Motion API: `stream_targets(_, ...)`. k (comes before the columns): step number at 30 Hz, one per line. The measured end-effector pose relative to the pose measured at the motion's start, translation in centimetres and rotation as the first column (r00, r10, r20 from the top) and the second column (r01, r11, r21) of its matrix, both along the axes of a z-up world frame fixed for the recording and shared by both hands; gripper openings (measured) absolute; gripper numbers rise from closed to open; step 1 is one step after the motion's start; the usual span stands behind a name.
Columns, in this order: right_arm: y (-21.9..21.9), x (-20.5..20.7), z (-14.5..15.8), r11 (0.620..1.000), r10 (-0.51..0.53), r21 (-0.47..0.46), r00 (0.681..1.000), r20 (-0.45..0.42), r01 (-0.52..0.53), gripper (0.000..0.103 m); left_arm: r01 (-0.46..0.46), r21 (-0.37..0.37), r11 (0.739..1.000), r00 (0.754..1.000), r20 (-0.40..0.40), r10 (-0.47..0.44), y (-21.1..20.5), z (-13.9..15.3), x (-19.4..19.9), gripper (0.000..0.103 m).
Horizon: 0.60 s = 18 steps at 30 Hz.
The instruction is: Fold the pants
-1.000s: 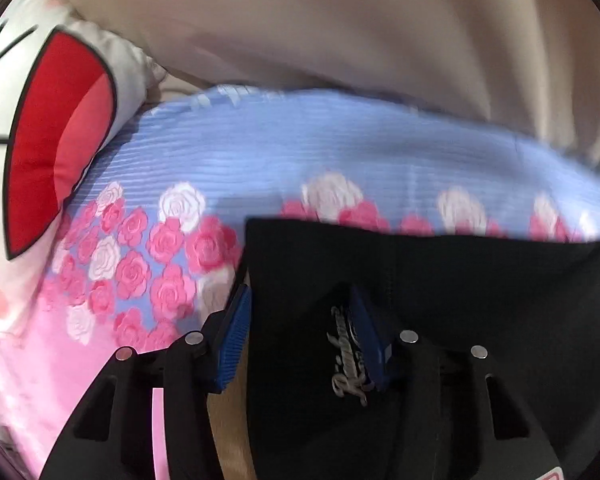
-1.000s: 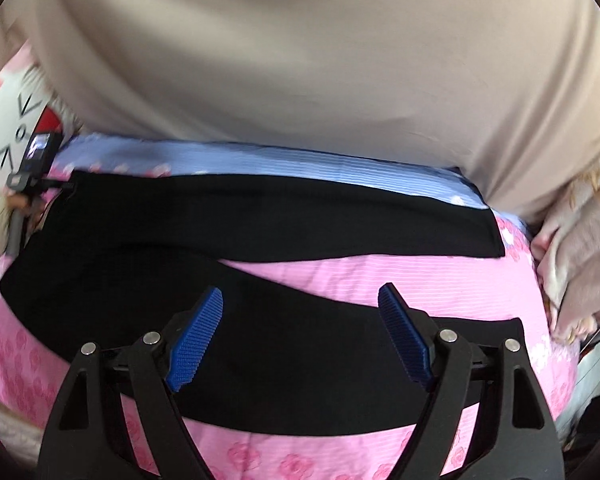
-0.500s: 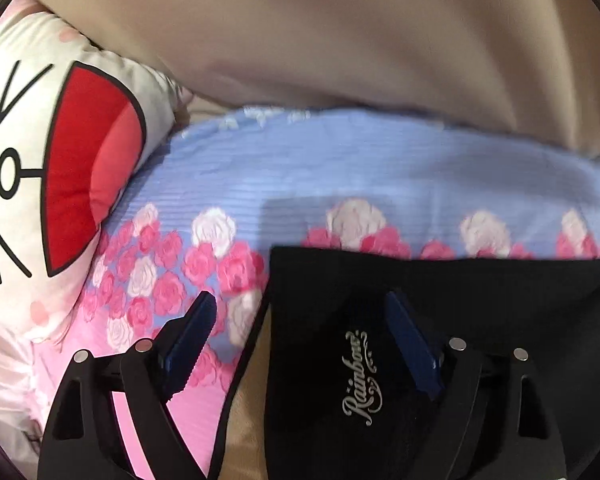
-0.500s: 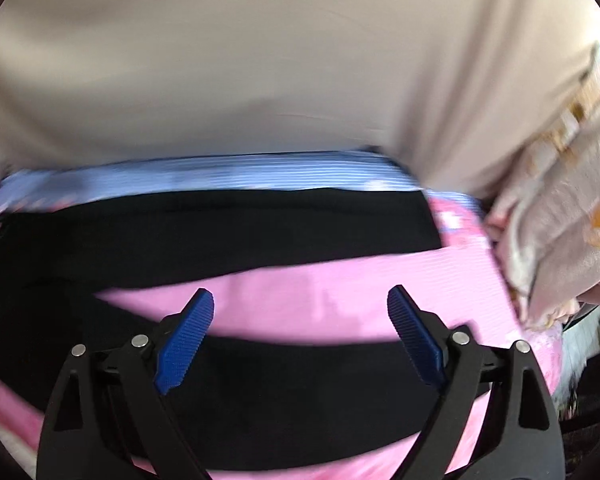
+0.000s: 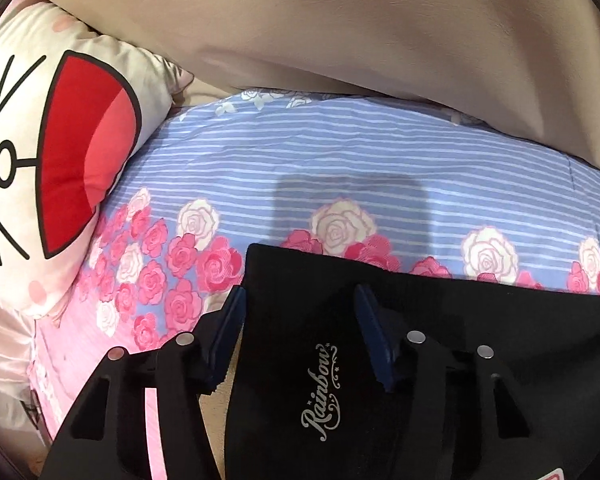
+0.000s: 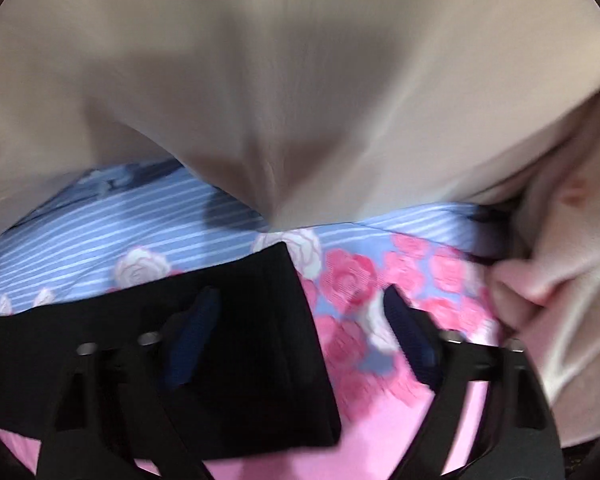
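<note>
Black pants [image 5: 480, 340] with a white "Rainbow" label [image 5: 320, 392] lie flat on the flowered bed sheet [image 5: 340, 160]. My left gripper [image 5: 300, 310] straddles their top left corner. Its jaws are closing, with flat fabric between them; the left pad [image 5: 230, 320] sits at the pants' edge. In the right wrist view the pants' other end [image 6: 252, 360] lies under my right gripper [image 6: 300, 300]. Those jaws are closing too. One finger [image 6: 196, 332] hangs over the black cloth, the other over the roses beside it. This view is blurred.
A white pillow [image 5: 60, 152] with a red and black face print lies at the left. A person's beige clothing [image 5: 340, 32] fills the top of both views. A pale pink blanket [image 6: 572, 280] is bunched at the right edge of the bed.
The right gripper swept right along the pants to their end corner and its jaws narrowed. The left gripper opened wide over the labelled corner, then narrowed again, shifting slightly.
</note>
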State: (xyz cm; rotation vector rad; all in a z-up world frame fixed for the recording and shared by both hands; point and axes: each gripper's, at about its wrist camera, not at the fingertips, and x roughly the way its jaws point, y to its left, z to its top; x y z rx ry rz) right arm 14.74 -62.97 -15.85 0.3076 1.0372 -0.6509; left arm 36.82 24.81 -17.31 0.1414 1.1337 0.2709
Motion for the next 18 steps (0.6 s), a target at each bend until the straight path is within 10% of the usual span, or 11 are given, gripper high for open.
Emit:
stream_targets(5, 1.3, -0.4, 0.6, 0.999, 0.043, -0.020, 0.998, 0.048, -0.042, 0.014, 0.040, -0.010, 0.999, 0.999, 0.001, -0.040, -1.2, 0.0, 0.1, 0.011)
stream_targets(11, 2.4, -4.7, 5.9, 0.998, 0.004, -0.055, 0.974, 0.227, 0.008, 0.010, -0.027, -0.133, 0.991, 0.993, 0.111, 0.042, 0.8, 3.5, -1.0, 0.006)
stream_targets(18, 9.3, -14.7, 16.2, 0.976, 0.176, -0.185, 0.908, 0.379, -0.112, 0.010, 0.107, -0.274, 0.956, 0.915, 0.403, 0.013, 2.0, 14.9, -11.3, 0.007)
